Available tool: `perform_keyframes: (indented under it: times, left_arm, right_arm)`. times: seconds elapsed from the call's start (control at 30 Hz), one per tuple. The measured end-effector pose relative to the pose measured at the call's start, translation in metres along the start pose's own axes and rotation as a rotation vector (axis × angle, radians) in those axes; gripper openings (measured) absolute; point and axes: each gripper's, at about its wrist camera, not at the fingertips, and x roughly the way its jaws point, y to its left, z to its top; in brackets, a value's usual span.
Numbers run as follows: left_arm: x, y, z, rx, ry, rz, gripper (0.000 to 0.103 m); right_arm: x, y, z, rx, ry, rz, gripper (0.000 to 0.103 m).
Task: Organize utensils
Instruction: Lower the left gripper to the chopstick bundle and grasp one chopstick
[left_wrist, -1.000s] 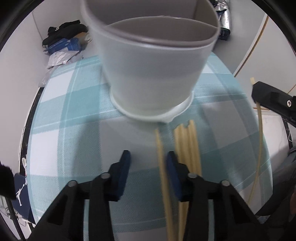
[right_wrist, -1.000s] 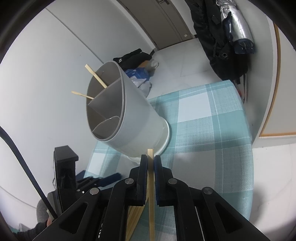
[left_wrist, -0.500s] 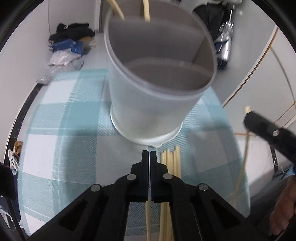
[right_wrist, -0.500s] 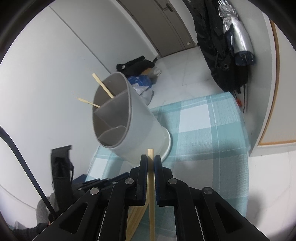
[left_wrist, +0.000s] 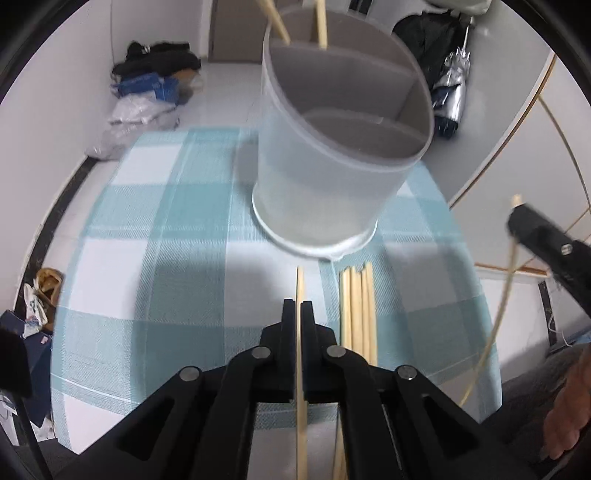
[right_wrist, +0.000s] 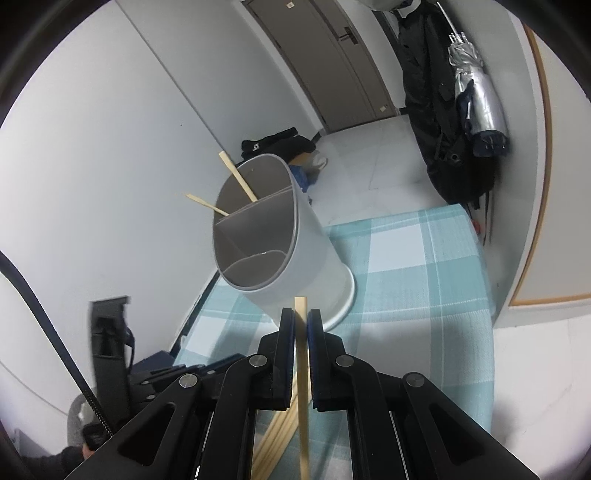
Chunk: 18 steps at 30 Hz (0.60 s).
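A single chopstick (left_wrist: 300, 291) sits clamped between the closed jaws of the left gripper (left_wrist: 298, 314), its tip reaching toward the base of a grey divided holder (left_wrist: 332, 177) on the blue-and-white checked cloth (left_wrist: 155, 236). The right gripper (right_wrist: 301, 321) pinches a second chopstick (right_wrist: 302, 354) the same way, poised near the holder's foot. Two more sticks (right_wrist: 236, 181) already lean in the holder's far compartment. A loose bundle of chopsticks (left_wrist: 356, 310) lies on the cloth just right of the left gripper. Bags (left_wrist: 144, 99) and dark clothing rest on the floor beyond the table.
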Motion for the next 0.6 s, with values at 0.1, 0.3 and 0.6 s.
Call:
perform_keyframes:
  times: [0.1,0.3,0.6]
  left_arm:
    - [0.008,0.0,0.003,0.007,0.015,0.0,0.026]
    - [0.023,-0.004,0.01,0.04,0.018,0.028,0.051]
    - [0.038,-0.014,0.016,0.155,0.036,0.066,0.017]
  right_arm:
    - [-0.002,0.0,0.001,-0.003,-0.006,0.0,0.006]
    - [-0.004,-0.006,0.004,0.009,-0.008,0.003,0.006]
    - [-0.007,-0.017,0.009,0.036,-0.008,0.008,0.006]
